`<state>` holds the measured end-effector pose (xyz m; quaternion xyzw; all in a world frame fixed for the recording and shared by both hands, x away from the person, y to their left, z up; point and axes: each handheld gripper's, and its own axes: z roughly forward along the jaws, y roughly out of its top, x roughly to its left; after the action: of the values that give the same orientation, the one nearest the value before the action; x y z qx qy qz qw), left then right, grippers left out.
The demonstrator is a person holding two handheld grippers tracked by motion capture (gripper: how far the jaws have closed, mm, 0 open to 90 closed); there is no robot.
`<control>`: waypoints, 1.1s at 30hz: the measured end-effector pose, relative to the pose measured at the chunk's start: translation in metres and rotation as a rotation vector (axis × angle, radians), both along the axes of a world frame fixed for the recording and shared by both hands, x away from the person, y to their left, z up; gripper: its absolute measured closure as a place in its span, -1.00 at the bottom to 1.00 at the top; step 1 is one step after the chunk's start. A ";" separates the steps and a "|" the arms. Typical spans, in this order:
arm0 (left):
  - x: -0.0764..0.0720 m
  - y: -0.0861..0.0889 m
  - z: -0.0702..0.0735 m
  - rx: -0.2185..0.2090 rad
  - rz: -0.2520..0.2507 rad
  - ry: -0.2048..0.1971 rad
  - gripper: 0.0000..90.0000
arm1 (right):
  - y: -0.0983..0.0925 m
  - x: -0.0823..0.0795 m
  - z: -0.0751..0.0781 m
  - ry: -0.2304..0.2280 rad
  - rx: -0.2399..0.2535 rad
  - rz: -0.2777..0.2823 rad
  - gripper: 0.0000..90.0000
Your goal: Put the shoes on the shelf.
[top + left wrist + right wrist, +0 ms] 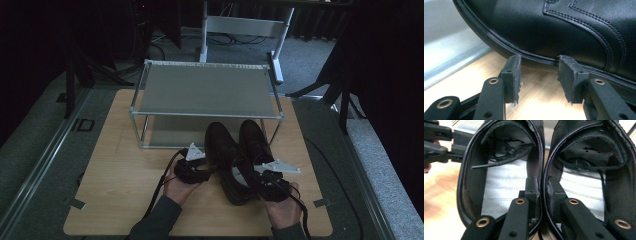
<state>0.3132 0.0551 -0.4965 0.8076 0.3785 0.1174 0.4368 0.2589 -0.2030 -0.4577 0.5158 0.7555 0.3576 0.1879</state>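
Near the bottom edge of the wooden surface [115, 200], two hand-held grippers are being held by a person. The right hand-held gripper [543, 191] is being squeezed onto the two inner walls of a pair of black shoes [239, 155], so that both shoes are being pinched together. One jaw is sitting inside the left shoe [499, 177] and the other jaw inside the right shoe [586, 182]. Pale grey insoles and loose laces are being seen inside them.

The left hand-held gripper [539, 75] is being held with its jaws apart. Nothing is being gripped by it. Its pads [512, 75] are being pressed close to the sole edge at the outer side of the left shoe, as if the shoe is being steadied or pushed.

The shoes are standing side by side on the surface, toes pointing away from the person, with the toes just in front of the low shelf of a small metal rack [205, 92]. Both shelves of the rack are looking bare.

It is being guessed that the shoes are meant to be put on the rack. If so, the grabbing part is looking done, and the lifting and placing are still to be done.
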 end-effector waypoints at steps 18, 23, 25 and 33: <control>0.000 0.018 0.006 -0.050 0.089 -0.015 0.17 | 0.008 0.034 -0.002 -0.021 -0.003 -0.046 0.81; 0.007 0.021 0.002 -0.047 0.169 -0.034 0.11 | 0.012 0.039 -0.002 -0.031 -0.007 -0.049 0.81; 0.010 0.022 0.000 -0.046 0.194 -0.042 0.12 | 0.013 0.042 -0.002 -0.030 -0.007 -0.050 0.81; 0.022 0.019 -0.009 -0.033 0.251 -0.039 0.65 | 0.018 0.050 -0.003 -0.036 -0.019 -0.052 0.80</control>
<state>0.3355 0.0738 -0.5054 0.7441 0.4699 0.1808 0.4391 0.3087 -0.1853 -0.4609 0.5271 0.7417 0.3544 0.2155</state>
